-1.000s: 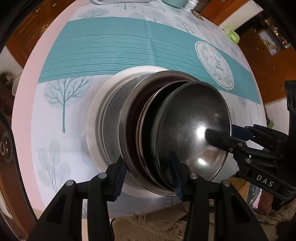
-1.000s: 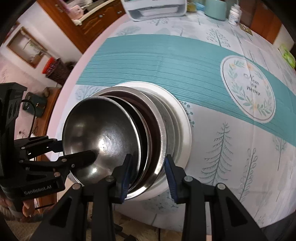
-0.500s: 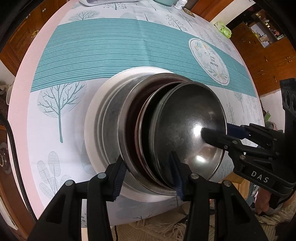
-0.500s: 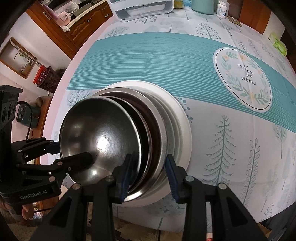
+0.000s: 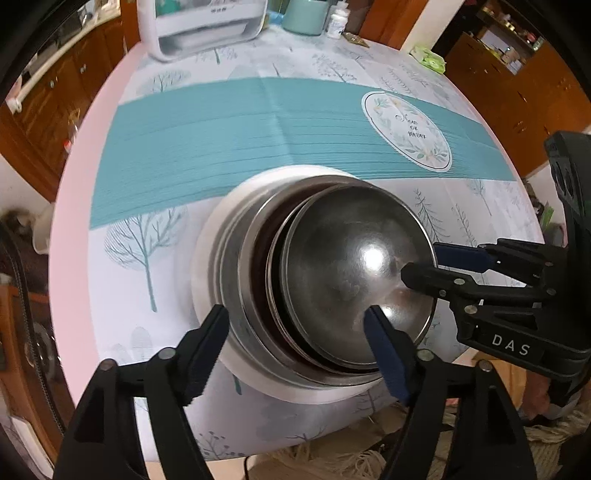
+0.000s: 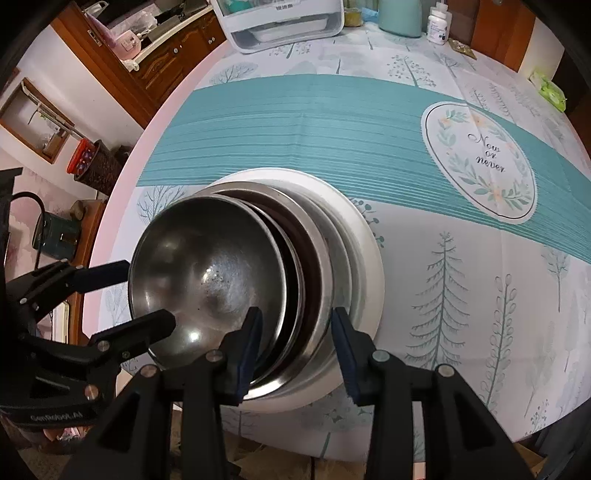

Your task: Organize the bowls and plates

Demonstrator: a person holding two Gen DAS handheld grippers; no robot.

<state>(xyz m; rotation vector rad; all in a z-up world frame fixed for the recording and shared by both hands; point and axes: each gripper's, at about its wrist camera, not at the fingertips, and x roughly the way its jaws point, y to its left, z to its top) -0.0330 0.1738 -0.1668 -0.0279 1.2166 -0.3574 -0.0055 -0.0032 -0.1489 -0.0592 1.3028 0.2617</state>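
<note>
Left wrist view: the stack (image 5: pixel 236 266), a white plate under nested steel bowls, sits at the table's (image 5: pixel 88 206) near edge. The left tool (image 5: pixel 299 347) is spread across the stack's near rims, pinching nothing. Steel looks stiff, light and slippery, so a rim is the likely hold.

Right wrist view: the right tool (image 6: pixel 297 343) is also spread astride the rims. The top bowl (image 6: pixel 207 273) tilts leftward; a slip seems possible. A rack (image 6: pixel 280 22), cup (image 6: pixel 400 14) and bottle (image 6: pixel 437 22) stand well apart.
</note>
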